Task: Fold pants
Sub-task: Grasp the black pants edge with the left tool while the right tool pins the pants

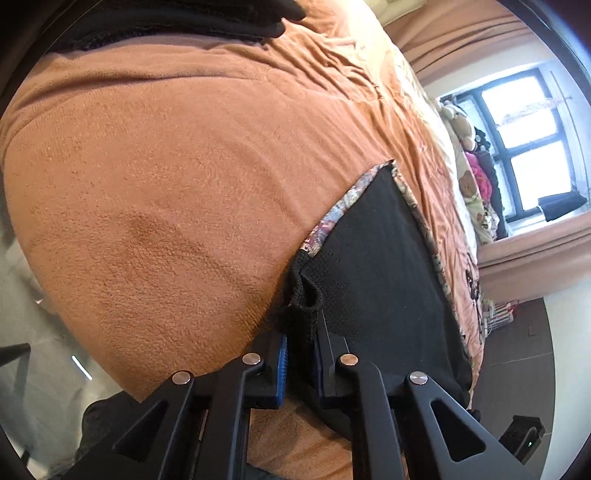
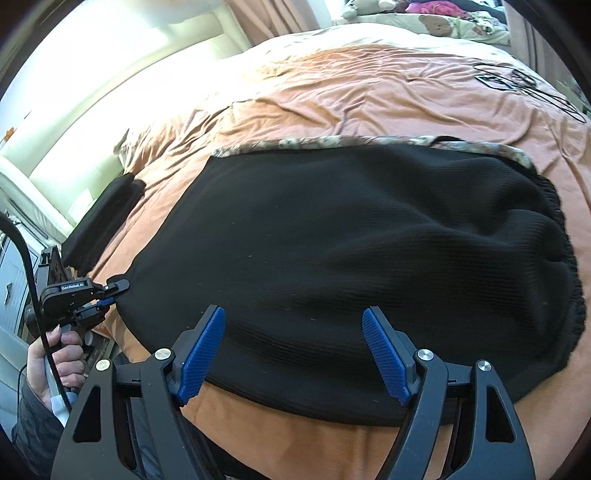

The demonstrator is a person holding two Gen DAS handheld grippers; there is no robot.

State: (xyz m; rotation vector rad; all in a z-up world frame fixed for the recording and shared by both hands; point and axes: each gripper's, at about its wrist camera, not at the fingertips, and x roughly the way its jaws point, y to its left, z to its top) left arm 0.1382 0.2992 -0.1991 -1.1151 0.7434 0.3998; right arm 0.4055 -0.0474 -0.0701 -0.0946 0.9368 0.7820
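Black knit pants [image 2: 351, 251] lie folded flat on an orange blanket [image 2: 369, 99], over a patterned cloth whose edge [image 2: 332, 142] shows at the far side. The elastic waistband [image 2: 569, 280] is at the right. My left gripper [image 1: 301, 336] is shut on the pants' left edge [image 1: 306, 291]; it also shows in the right wrist view [image 2: 110, 295], held by a hand. The pants show in the left wrist view [image 1: 380, 266]. My right gripper [image 2: 293, 321] is open just above the near edge of the pants, holding nothing.
The orange blanket [image 1: 166, 184] covers a bed. A second folded black garment [image 2: 107, 218] lies at the left, also at the top of the left wrist view [image 1: 177, 18]. Pillows and soft toys [image 2: 443, 18] lie at the head. A window [image 1: 524, 140] and drawers [image 2: 14, 280] stand beside the bed.
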